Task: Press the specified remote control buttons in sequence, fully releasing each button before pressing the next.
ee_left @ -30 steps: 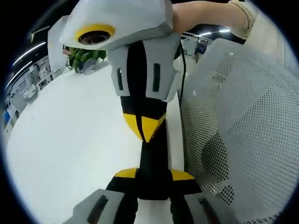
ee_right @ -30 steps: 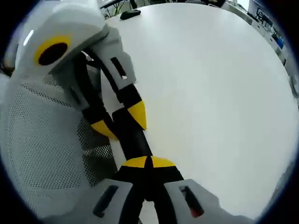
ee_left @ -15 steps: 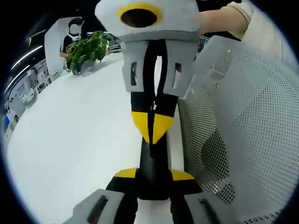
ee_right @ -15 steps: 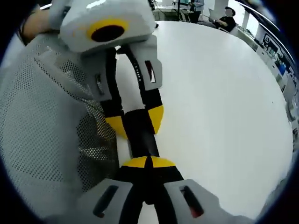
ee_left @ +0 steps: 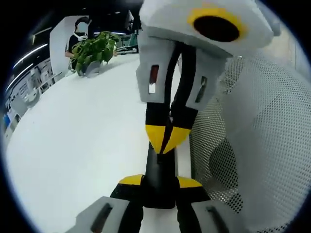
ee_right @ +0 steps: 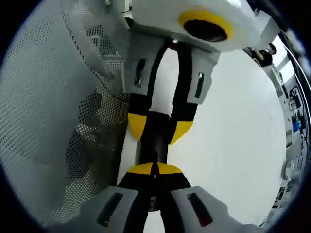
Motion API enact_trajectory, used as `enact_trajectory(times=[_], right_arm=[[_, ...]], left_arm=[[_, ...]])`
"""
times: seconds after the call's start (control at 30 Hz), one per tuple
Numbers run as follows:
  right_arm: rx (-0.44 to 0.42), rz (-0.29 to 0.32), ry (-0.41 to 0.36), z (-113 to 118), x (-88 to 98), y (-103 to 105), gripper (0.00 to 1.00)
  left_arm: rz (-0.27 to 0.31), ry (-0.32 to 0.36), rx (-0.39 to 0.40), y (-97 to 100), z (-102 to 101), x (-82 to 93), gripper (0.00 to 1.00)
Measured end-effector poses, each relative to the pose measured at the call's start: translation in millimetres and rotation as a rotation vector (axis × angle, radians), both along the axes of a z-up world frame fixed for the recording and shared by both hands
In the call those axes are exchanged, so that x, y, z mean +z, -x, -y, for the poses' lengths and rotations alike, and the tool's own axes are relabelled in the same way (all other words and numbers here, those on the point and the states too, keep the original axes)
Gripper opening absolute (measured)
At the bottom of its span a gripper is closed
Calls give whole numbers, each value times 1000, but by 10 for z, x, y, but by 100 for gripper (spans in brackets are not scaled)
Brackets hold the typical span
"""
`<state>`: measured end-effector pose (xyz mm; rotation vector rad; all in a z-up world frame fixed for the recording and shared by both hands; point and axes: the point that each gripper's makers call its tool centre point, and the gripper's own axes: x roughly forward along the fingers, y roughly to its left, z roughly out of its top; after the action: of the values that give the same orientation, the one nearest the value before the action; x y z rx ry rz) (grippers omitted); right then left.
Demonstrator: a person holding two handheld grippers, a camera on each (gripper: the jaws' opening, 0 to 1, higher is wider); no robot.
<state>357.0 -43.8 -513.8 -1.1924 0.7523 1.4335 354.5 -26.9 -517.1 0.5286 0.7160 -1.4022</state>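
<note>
We see the remote (ee_left: 159, 166), a slim black bar, clamped between the left gripper's (ee_left: 160, 181) yellow pads and held just above the counter's near edge. The right gripper (ee_right: 153, 169) has its jaws closed together, tips meeting the remote's free end. The counter (ee_left: 73, 145) is plain white, wide and bare on the open side. A white perforated mesh chair back (ee_left: 257, 145) sits tight against the other side, little room there. Far end: a potted plant (ee_left: 95, 48) and a person (ee_left: 80, 30); office background too small for us to read.
</note>
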Motion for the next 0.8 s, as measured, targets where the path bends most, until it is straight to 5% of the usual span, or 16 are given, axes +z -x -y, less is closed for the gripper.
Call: enact_trajectory(times=[0.17,0.37,0.57,0.8], right_arm=[[21,-13,17,-7,9,8,0],[-51,-116,69,-3,-17,-3,0],[-200,-158,-57,0,-8,-30,0],[-271,-129,-165,23,-3,-38,0]], left_arm=[[0,0,0,3,-2,-1,24],[-3,2,3,5,-2,0,24],[-11,9,9,2,-2,2,24],[-12,8,9,-4,2,3,24]])
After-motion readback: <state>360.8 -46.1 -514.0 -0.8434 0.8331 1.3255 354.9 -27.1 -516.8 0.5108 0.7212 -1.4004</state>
